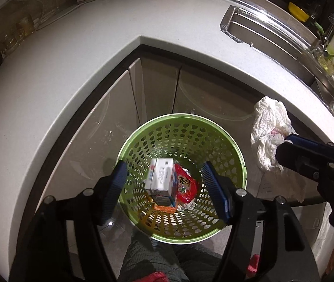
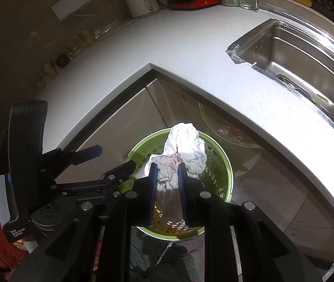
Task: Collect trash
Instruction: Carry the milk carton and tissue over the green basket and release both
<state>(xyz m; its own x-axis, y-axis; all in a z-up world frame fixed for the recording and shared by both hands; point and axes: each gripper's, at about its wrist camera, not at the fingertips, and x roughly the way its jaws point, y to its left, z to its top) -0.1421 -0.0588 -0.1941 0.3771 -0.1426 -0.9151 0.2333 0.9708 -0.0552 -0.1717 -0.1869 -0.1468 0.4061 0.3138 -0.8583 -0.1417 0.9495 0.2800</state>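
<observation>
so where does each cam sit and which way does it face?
Left wrist: on the left hand-held gripper, pointing steeply down into the green bin; jaws open, carton below, a knee at the bottom edge.
Right wrist: on the right hand-held gripper, angled down over the bin, shut on crumpled paper.
Shared: bin, paper, counter, sink, and each other's gripper.

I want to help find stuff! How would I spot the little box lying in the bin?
Look below the corner of the white countertop for the green basket full of holes on the floor. Inside lies a small white carton with blue print. Beside it is a red wrapper, but the carton is the only boxy thing there.
</observation>
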